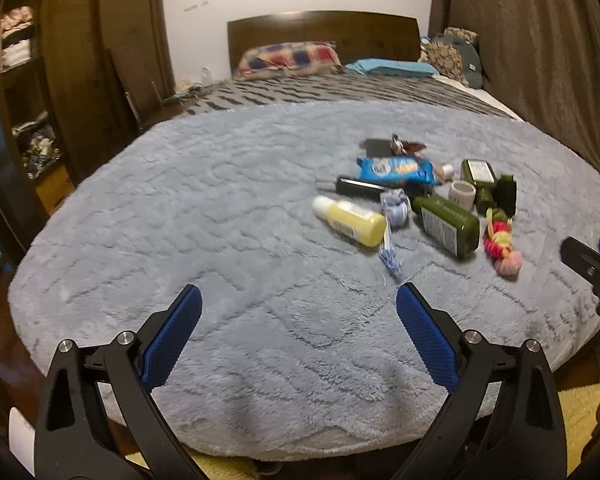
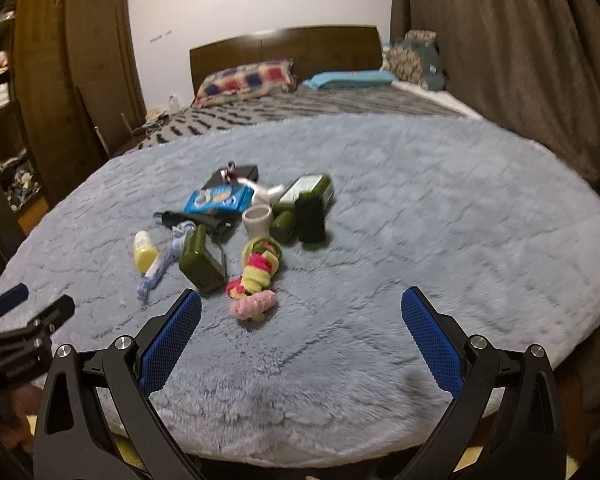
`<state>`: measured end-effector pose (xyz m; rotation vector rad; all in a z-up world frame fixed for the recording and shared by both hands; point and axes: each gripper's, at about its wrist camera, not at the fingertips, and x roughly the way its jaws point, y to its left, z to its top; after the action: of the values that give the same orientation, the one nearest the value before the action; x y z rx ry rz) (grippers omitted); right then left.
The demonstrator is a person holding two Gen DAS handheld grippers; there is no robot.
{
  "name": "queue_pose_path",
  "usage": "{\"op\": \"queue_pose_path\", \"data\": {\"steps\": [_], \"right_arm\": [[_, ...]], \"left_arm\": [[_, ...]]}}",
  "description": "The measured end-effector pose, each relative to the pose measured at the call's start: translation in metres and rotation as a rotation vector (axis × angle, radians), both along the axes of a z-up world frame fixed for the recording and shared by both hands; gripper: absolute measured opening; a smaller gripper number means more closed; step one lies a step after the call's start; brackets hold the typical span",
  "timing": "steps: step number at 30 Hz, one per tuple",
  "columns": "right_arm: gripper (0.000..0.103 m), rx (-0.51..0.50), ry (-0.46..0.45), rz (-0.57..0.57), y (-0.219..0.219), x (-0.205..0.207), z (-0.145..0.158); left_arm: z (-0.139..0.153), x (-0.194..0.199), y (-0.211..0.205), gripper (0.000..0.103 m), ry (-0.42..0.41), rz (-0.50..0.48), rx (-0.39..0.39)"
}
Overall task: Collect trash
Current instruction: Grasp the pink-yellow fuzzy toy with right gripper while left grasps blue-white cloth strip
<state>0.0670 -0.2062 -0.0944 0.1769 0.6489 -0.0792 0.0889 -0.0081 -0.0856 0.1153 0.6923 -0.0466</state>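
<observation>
Grey fluffy blanket (image 1: 180,208) covers the bed under both grippers. Left gripper (image 1: 299,308) spread wide, empty; right gripper (image 2: 301,308) likewise. Just beyond the right gripper's left finger (image 2: 172,336) lies a pink-yellow sock (image 2: 256,276), then green bottles (image 2: 202,260), yellow bottle (image 1: 350,220), blue wrapper (image 1: 396,170).

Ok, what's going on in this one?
Nothing is held. Both tongs, left and right, hang open over a grey fluffy blanket on a bed. Ahead lies a pile: yellow bottle, green bottles, blue snack wrapper, small white cup, colourful knitted toy.
</observation>
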Motion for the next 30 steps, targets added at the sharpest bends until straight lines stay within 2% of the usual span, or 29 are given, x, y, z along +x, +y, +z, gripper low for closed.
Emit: {"op": "queue_pose_path", "data": {"steps": [2,4,7,9,11,12,14,20,22,24,26,28,29,30], "right_arm": [[0.1,-0.011,0.014,-0.003,0.004,0.012,-0.01],[0.099,-0.011,0.023,0.007,0.007,0.019,-0.015],[0.086,-0.016,0.043,0.016,0.012,0.033,-0.024],[0.074,-0.02,0.061,0.016,0.014,0.044,-0.029],[0.073,-0.006,0.063,0.028,0.014,0.051,-0.032],[0.069,-0.002,0.063,0.031,0.015,0.055,-0.032],[0.065,-0.006,0.067,0.036,0.018,0.061,-0.034],[0.06,-0.016,0.092,0.063,0.022,0.081,-0.045],[0.053,-0.028,0.091,0.065,0.022,0.084,-0.047],[0.043,-0.041,0.086,0.069,0.02,0.084,-0.047],[0.039,-0.044,0.082,0.082,0.018,0.083,-0.046],[0.034,-0.05,0.079,0.091,0.018,0.081,-0.045],[0.032,-0.051,0.077,0.094,0.018,0.079,-0.045],[0.031,-0.053,0.076,0.1,0.018,0.076,-0.044]], "left_arm": [[-0.007,0.005,-0.002,0.093,0.003,-0.011,0.018],[-0.011,0.009,-0.003,0.093,0.01,-0.031,0.004],[-0.016,0.019,-0.007,0.093,0.03,-0.074,-0.036],[-0.02,0.024,-0.012,0.093,0.039,-0.112,-0.046],[-0.024,0.029,-0.019,0.092,0.043,-0.137,-0.052],[-0.025,0.031,-0.02,0.092,0.047,-0.144,-0.055],[-0.028,0.038,-0.025,0.088,0.056,-0.162,-0.073],[-0.044,0.065,-0.036,0.065,0.115,-0.197,-0.125],[-0.05,0.073,-0.038,0.056,0.13,-0.202,-0.137],[-0.054,0.078,-0.039,0.054,0.129,-0.207,-0.146],[-0.055,0.082,-0.041,0.049,0.126,-0.213,-0.15],[-0.056,0.086,-0.043,0.035,0.129,-0.225,-0.154],[-0.056,0.087,-0.044,0.032,0.13,-0.228,-0.155],[-0.056,0.087,-0.045,0.023,0.136,-0.239,-0.159]]}}
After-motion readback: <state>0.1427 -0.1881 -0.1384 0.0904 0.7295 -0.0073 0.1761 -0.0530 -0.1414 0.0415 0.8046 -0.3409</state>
